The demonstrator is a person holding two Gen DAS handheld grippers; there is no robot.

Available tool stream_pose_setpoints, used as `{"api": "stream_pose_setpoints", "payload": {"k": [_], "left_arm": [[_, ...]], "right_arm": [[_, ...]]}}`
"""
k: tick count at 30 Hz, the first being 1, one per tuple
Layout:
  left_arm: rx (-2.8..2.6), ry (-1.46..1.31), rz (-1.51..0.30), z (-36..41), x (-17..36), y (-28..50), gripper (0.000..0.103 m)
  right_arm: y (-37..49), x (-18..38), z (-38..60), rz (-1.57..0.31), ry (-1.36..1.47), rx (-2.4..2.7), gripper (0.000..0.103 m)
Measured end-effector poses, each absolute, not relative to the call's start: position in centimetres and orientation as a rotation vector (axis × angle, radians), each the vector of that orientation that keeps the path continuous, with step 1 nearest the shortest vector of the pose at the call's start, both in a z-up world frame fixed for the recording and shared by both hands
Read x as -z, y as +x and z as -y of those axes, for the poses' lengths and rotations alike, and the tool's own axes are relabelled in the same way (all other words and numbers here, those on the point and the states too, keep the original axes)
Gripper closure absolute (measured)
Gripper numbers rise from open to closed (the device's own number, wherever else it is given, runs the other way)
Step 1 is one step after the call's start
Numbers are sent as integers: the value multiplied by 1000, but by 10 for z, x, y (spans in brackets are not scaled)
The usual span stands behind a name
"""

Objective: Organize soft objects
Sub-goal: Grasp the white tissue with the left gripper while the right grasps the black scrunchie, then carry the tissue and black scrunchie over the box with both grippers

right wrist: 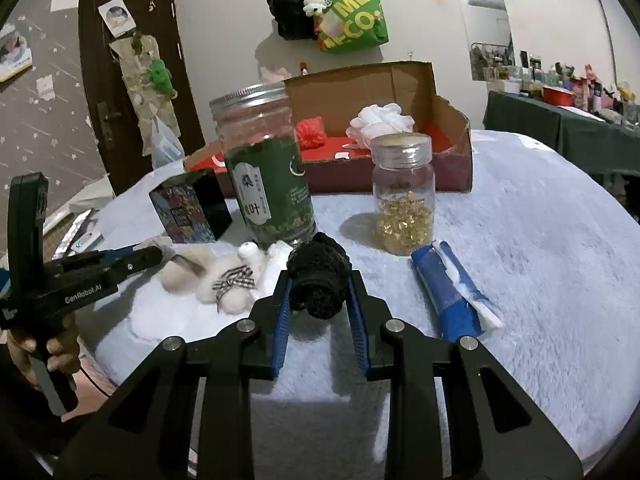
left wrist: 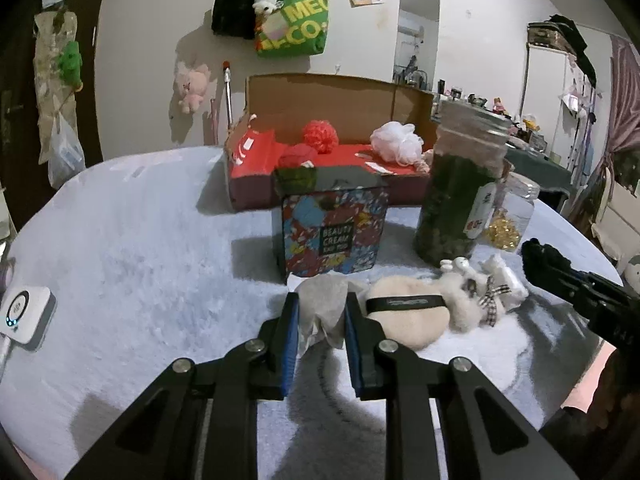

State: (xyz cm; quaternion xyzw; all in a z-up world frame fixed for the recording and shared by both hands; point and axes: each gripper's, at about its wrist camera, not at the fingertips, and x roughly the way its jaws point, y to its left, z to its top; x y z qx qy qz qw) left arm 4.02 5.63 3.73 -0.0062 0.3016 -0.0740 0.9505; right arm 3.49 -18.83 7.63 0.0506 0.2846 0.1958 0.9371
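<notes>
The left gripper (left wrist: 322, 312) pinches a grey pouch (left wrist: 320, 304) on the pale fuzzy table (left wrist: 140, 248). The right gripper (right wrist: 320, 280) clamps a black knitted roll (right wrist: 318, 280). At twelve o'clock stands an open cardboard box (right wrist: 400, 80) holding red (right wrist: 311, 132) and white (right wrist: 378, 124) mesh sponges.

the left gripper (left wrist: 322, 312) is clamped on a pale grey soft pad (left wrist: 320, 308), angled down. to its right, the right gripper (right wrist: 319, 284) squeezes a black knitted roll (right wrist: 319, 280), also tilted down.
</notes>
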Motion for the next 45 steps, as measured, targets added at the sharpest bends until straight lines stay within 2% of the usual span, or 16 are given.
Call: {"api": "stream_pose_setpoints", "payload": {"k": [23, 45], "left_arm": [[403, 22, -623, 7, -65, 56, 81], [385, 43, -664, -13, -66, 55, 81]], "right_arm": [[60, -95, 191, -660, 114, -468, 78], [73, -91, 194, -716, 90, -505, 78]]}}
